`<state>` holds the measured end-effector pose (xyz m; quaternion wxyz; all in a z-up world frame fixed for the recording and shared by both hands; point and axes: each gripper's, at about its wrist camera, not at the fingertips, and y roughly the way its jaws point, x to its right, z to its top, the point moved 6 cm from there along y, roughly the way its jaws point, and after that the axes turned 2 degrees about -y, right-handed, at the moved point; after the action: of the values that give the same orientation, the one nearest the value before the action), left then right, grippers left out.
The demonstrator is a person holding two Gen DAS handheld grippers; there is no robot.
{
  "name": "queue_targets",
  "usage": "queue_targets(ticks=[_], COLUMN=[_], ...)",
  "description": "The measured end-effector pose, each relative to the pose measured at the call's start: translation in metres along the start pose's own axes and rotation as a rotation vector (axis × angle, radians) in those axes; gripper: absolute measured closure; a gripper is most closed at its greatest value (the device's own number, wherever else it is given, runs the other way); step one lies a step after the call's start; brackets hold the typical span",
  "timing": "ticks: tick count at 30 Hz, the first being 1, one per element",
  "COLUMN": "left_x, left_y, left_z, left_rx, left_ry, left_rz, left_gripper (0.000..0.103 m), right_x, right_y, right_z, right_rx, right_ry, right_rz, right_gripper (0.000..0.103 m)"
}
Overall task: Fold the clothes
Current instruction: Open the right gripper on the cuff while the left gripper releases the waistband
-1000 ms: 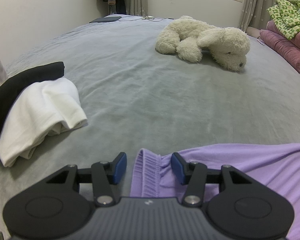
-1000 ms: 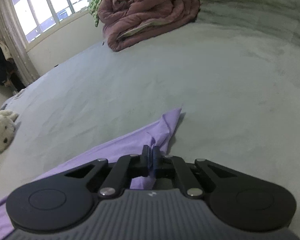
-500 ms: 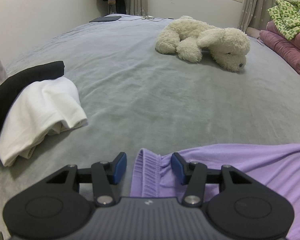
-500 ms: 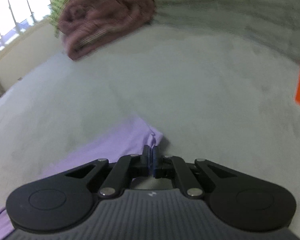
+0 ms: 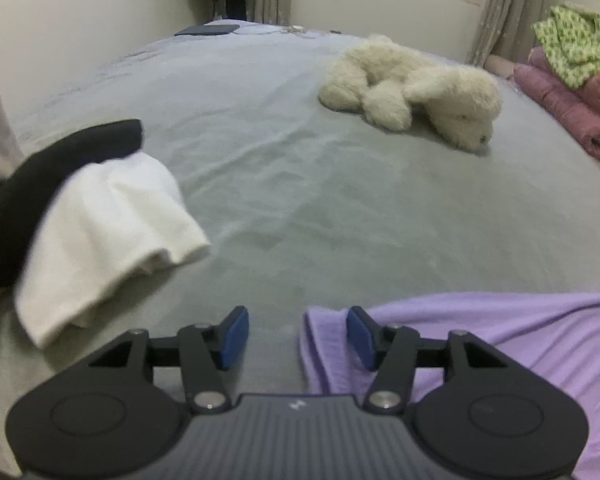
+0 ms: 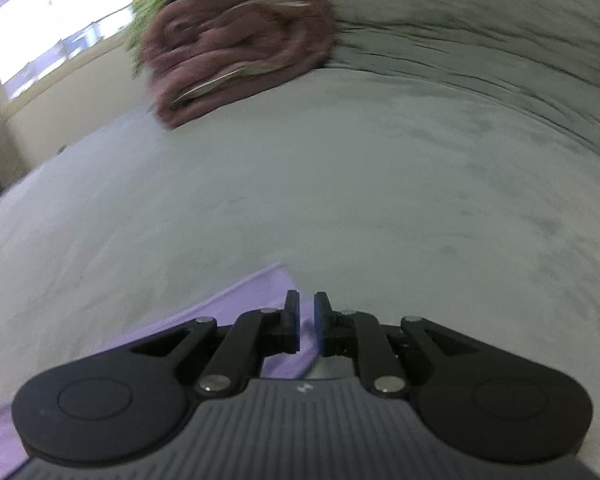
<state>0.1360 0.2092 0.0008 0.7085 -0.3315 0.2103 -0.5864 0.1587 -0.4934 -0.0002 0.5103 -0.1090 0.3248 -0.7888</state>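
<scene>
left tool (image 5: pixel 296 338) opening | right tool (image 6: pixel 307 326) opening, blurred | purple garment (image 5: pixel 500 344) apparently unclamped

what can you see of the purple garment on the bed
The purple garment is a light lilac, soft knit-looking cloth lying flat with shallow wrinkles on the grey bed cover. In the left wrist view its gathered, ribbed hem sits between the pads of the left claw, whose jaws are opening; the right pad is at the cloth, the left stands clear. In the right wrist view a corner lies under the right claw, whose jaws are opening, cloth showing in the gap. Its full shape is out of frame.
</scene>
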Motion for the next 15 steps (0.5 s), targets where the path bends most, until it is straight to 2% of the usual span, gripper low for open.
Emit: queue_targets(ticks=[3, 7, 12, 14, 15], left_x=[-0.010, -0.010, -0.001, 0.005, 0.008], left_y=[-0.007, -0.007, -0.007, -0.001, 0.002], left_z=[0.000, -0.004, -0.002, -0.004, -0.005], left_rx=[0.004, -0.014, -0.024, -0.039, -0.047], left_ry=[0.000, 0.009, -0.048, -0.049, -0.050], left_rz=[-0.058, -0.140, -0.272, -0.283, -0.288], left_gripper=[0.043, 0.043, 0.041, 0.041, 0.041], right_x=[-0.021, -0.032, -0.028, -0.025, -0.024], right_y=[0.005, 0.002, 0.000, 0.001, 0.003], right_z=[-0.004, -0.009, -0.007, -0.005, -0.003], right_rx=[-0.001, 0.005, 0.006, 0.002, 0.003], right_ry=[-0.147, -0.265, -0.270, -0.260, -0.262], right_rz=[0.018, 0.045, 0.076, 0.084, 0.082], right_gripper=[0.090, 0.090, 0.088, 0.084, 0.077])
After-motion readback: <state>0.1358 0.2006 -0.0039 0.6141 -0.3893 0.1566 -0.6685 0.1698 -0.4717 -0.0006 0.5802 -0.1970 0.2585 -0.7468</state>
